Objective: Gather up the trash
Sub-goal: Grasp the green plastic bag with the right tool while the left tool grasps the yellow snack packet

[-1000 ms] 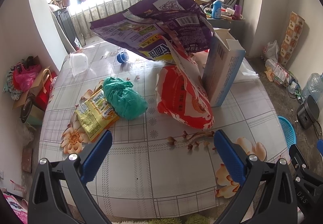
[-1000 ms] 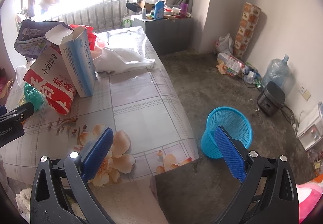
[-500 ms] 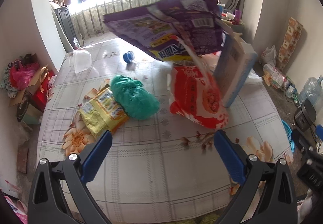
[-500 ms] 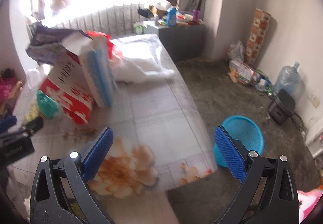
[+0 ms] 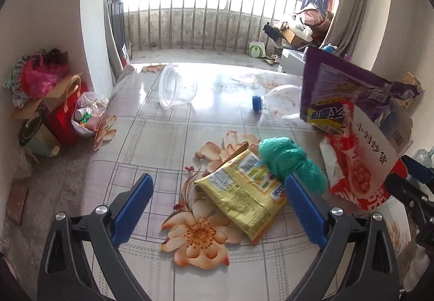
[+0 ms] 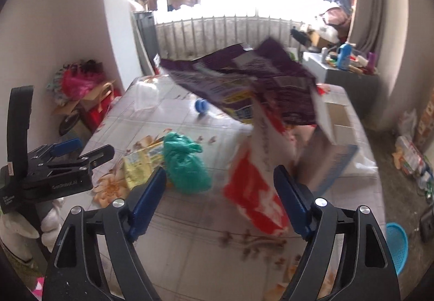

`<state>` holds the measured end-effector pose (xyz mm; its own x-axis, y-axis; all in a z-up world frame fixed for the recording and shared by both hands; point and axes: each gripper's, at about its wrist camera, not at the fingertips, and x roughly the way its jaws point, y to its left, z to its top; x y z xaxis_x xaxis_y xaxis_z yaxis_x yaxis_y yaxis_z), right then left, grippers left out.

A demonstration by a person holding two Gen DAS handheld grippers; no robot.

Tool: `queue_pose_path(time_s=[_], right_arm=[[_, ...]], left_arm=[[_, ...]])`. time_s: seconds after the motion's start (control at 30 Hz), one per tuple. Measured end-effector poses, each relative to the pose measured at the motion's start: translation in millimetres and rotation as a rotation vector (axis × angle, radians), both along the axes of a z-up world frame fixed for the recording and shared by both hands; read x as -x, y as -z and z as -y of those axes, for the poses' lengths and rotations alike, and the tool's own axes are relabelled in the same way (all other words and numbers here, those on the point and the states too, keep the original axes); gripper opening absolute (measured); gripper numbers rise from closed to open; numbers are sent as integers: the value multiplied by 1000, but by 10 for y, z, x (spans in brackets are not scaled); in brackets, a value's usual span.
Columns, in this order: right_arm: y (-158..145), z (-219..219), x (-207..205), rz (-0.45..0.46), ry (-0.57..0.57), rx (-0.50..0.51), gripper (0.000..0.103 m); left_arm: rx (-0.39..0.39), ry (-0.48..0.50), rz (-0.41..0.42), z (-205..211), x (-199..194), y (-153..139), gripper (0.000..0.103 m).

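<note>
Trash lies on a flower-patterned table (image 5: 168, 138). In the left wrist view a yellow snack packet (image 5: 244, 192) and a knotted green plastic bag (image 5: 293, 165) lie just beyond my left gripper (image 5: 218, 187). Its jaws are closing with nothing pressed between the pads. A red-and-white bag (image 5: 358, 165) and a purple bag (image 5: 352, 89) are piled at the right. My right gripper (image 6: 219, 176) hovers over the green bag (image 6: 187, 162) and the red-and-white bag (image 6: 257, 187). Its jaws are closing too and grip nothing. The view is blurred.
A clear plastic container (image 5: 176, 86) and a clear bottle with a blue cap (image 5: 282, 103) lie farther back. A blue-and-white box (image 6: 331, 154) leans in the pile. A blue basket (image 6: 396, 246) stands on the floor to the right. Bags and clutter sit by the left wall (image 5: 43, 84).
Both views have swung left. The left one now centres on the yellow packet and green bag; the right one turned from the basket and floor to the trash pile. Both jaws stand narrower.
</note>
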<state>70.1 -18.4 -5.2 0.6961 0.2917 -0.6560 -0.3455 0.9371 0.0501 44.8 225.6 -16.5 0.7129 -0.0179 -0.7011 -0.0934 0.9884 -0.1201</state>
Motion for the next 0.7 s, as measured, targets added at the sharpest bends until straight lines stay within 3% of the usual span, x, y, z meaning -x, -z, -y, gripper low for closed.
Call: queue_pose_path(time_s=[0.07, 0.2, 0.27, 0.33, 0.57, 0.7], right_arm=[[51, -174, -91, -25, -46, 3, 71], [172, -416, -242, -62, -96, 36, 66], [155, -534, -294, -85, -109, 35, 58], [66, -530, -260, -77, -114, 12, 58], [-254, -509, 64, 75, -190, -33, 58], [-9, -787, -3, 17, -216, 20, 58]], left_arm=[[67, 22, -57, -112, -56, 102, 85], [145, 72, -136, -139, -141, 312, 61], [204, 99, -175, -127, -196, 408, 50], [246, 112, -215, -126, -257, 501, 40], [273, 138, -235, -166, -297, 543, 38], [283, 147, -250, -264, -306, 561, 38]])
